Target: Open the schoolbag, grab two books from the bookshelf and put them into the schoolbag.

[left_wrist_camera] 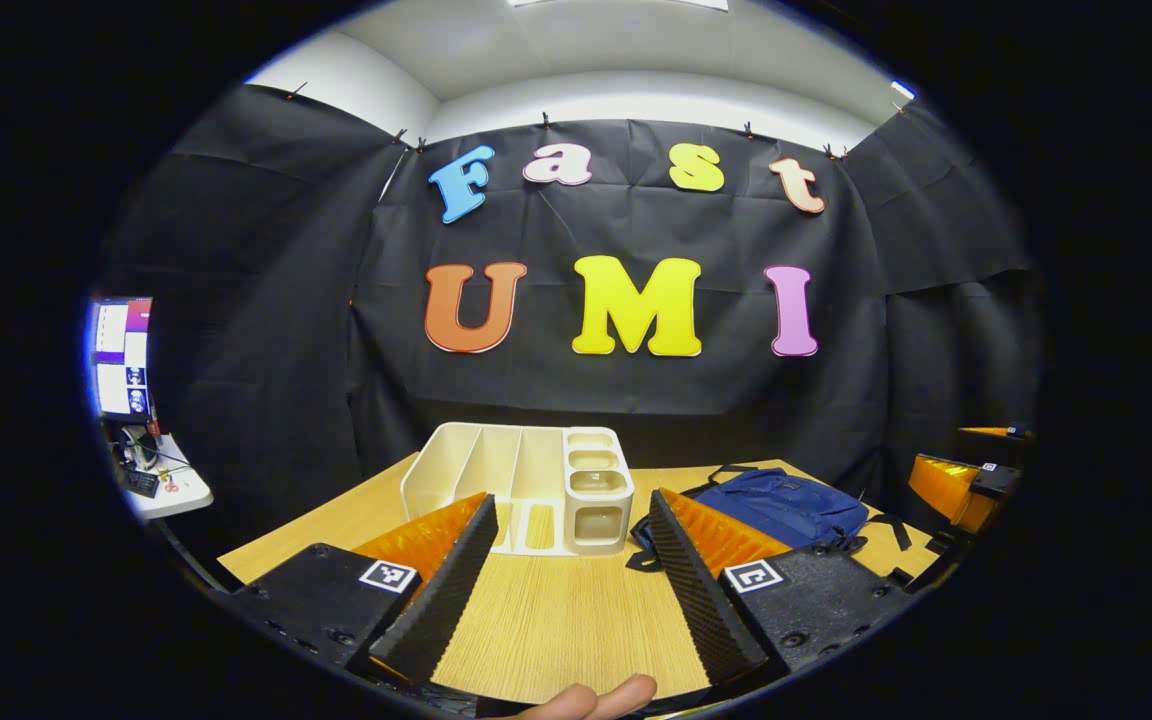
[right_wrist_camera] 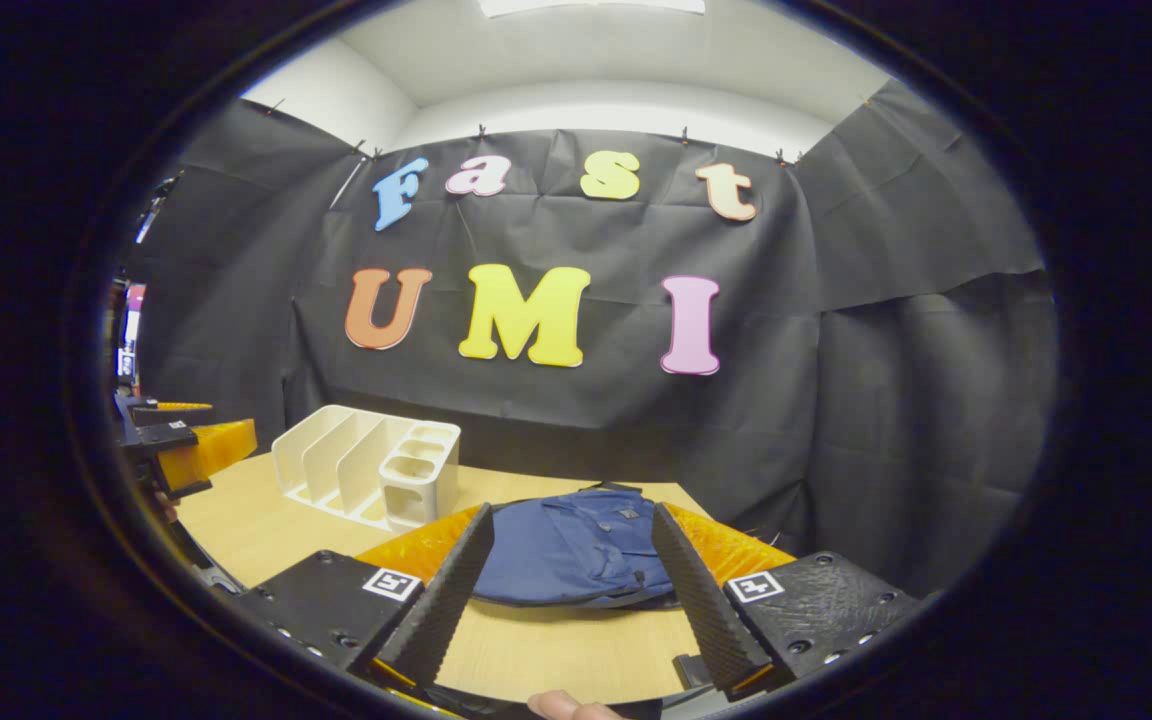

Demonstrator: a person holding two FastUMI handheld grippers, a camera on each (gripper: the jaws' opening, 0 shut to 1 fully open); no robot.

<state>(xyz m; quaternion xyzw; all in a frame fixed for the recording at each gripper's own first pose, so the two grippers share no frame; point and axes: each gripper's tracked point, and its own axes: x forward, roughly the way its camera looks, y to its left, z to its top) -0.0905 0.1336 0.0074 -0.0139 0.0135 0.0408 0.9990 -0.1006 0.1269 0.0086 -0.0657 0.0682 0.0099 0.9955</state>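
Your left tool (left_wrist_camera: 571, 580) hangs with fingers spread wide over bare table (left_wrist_camera: 556, 620), empty, facing the white bookshelf (left_wrist_camera: 521, 490) near the far edge. Your right tool (right_wrist_camera: 566, 585) is likewise spread and empty, above the table's near part, framing the blue schoolbag (right_wrist_camera: 571, 550), which lies flat beside the bookshelf.

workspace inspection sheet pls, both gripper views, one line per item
surface: wooden table, bare in front.
job's things: blue schoolbag lying flat, looks closed; white bookshelf, no books seen in its slots.
clutter: nothing seen.
grippers: left gripper open, over the table; right gripper open, facing the schoolbag.
cables: nothing seen on the table.
surroundings: black cloth wall; side desk with monitor.
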